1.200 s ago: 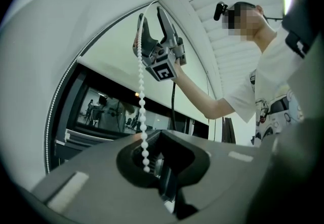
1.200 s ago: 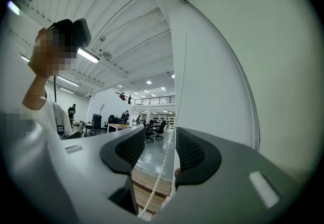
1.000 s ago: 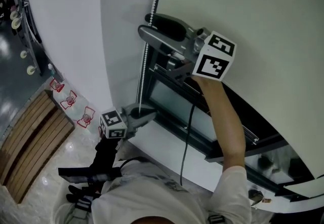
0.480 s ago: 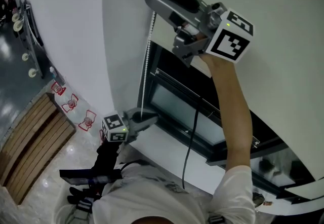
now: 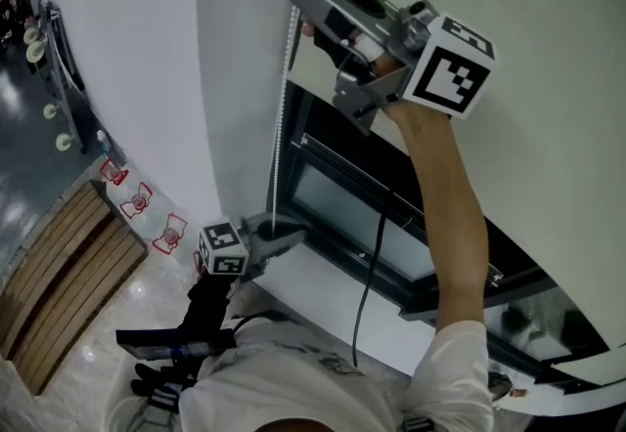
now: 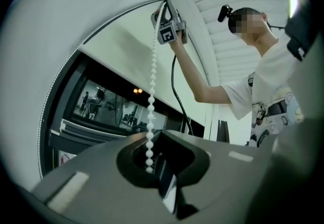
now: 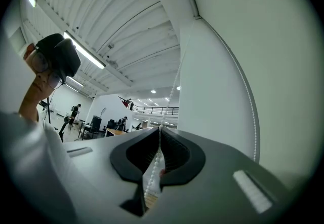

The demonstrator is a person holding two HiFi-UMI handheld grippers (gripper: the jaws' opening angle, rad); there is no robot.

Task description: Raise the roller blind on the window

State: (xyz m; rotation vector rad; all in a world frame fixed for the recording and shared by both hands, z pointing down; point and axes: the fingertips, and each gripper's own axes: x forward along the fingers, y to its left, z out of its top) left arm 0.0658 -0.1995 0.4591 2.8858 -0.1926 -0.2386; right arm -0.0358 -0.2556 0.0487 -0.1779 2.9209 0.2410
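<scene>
The pale roller blind [image 5: 548, 127] covers most of the window, with dark glass [image 5: 342, 205] showing below it. A white bead chain [image 5: 284, 108] hangs taut along the blind's left edge. My right gripper [image 5: 305, 2] is raised high; its jaws have just been closing and now pinch the bead chain [image 7: 172, 96] between them [image 7: 159, 142]. My left gripper [image 5: 289, 239] sits low by the sill, shut on the same chain [image 6: 152, 91], which runs down into its jaws [image 6: 152, 164]. From the left gripper view the right gripper [image 6: 163, 10] appears at the chain's upper end.
A white sill [image 5: 313, 293] runs under the window frame. A black cable [image 5: 367, 264] hangs from the right gripper along the person's arm. The chain's second strand [image 7: 248, 96] runs beside the blind. A wooden bench [image 5: 59, 264] stands on the floor at the lower left.
The right gripper has risen along the chain from beside the window's top to higher up, then shut on the chain. The left gripper has stayed put.
</scene>
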